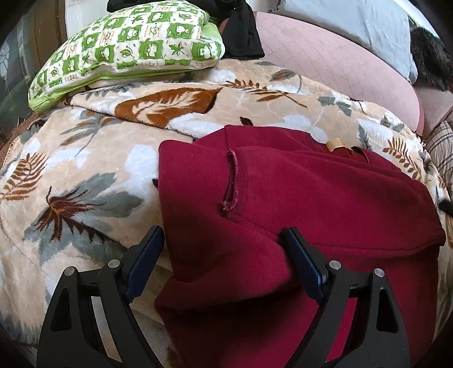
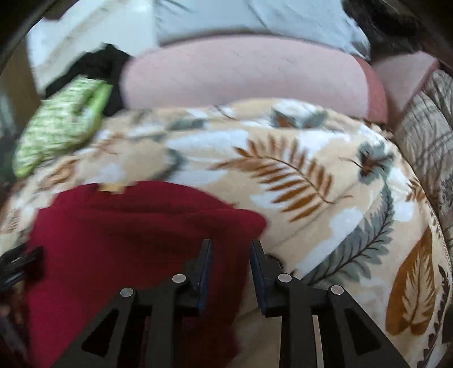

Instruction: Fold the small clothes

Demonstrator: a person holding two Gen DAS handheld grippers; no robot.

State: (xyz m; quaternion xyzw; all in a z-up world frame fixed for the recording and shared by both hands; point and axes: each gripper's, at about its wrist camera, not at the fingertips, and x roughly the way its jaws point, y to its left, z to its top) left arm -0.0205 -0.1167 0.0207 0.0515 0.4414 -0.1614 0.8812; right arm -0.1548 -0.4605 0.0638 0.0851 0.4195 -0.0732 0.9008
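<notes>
A dark red fleece garment [image 1: 311, 198] lies partly folded on a leaf-patterned beige blanket [image 1: 85, 169], with a tan label [image 1: 337, 144] at its far edge. My left gripper [image 1: 225, 246] stands wide open over the garment's near left corner. A raised fold of red cloth lies between its fingers and bunches against the right finger [image 1: 300, 252]. In the blurred right wrist view, my right gripper [image 2: 230, 252] hangs over the garment's [image 2: 127, 240] right edge. Its jaws stand a little apart, with red cloth showing through the gap and no visible pinch.
A green-and-white patterned pillow [image 1: 136, 48] and black clothing [image 1: 243, 34] lie at the back left. A pink quilted cushion [image 1: 339, 70] and a pale blue pillow [image 1: 354, 19] sit behind the blanket. Plaid fabric [image 2: 424, 136] borders the right side. Bare blanket [image 2: 311, 169] spreads right of the garment.
</notes>
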